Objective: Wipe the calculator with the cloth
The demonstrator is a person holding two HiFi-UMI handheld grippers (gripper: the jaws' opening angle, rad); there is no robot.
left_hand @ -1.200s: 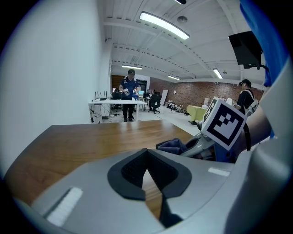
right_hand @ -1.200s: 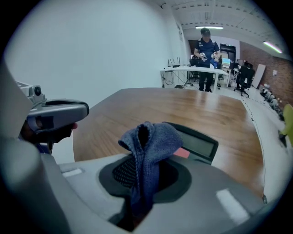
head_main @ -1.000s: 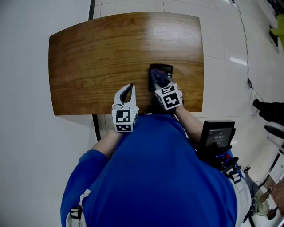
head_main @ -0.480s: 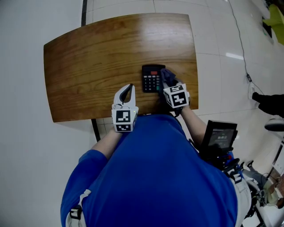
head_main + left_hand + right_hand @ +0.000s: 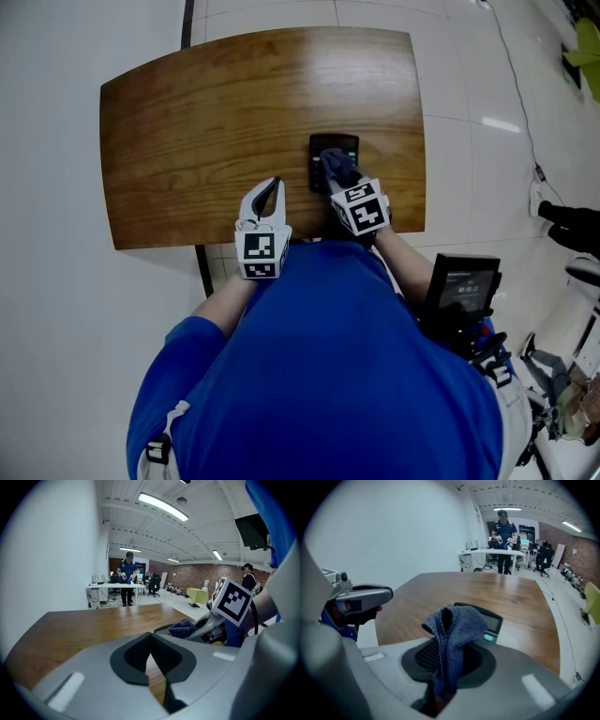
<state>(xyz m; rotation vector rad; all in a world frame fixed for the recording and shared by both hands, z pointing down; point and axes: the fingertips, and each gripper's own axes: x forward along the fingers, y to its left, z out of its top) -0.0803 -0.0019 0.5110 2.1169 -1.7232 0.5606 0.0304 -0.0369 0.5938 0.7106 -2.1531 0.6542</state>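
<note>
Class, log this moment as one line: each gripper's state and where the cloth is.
left gripper: shut, empty | right gripper: shut on cloth | cloth: over calculator | calculator: on wooden table

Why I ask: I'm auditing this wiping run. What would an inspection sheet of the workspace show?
Surface: wooden table.
Job's things: calculator near the table's right edge; cloth over its near part.
Clutter: nothing seen.
Grippers: right gripper jaws shut on the cloth; left gripper jaws shut, empty, at the near edge.
Cables: one cable on the floor to the right.
Surroundings: tiled floor; person at a distant desk.
</note>
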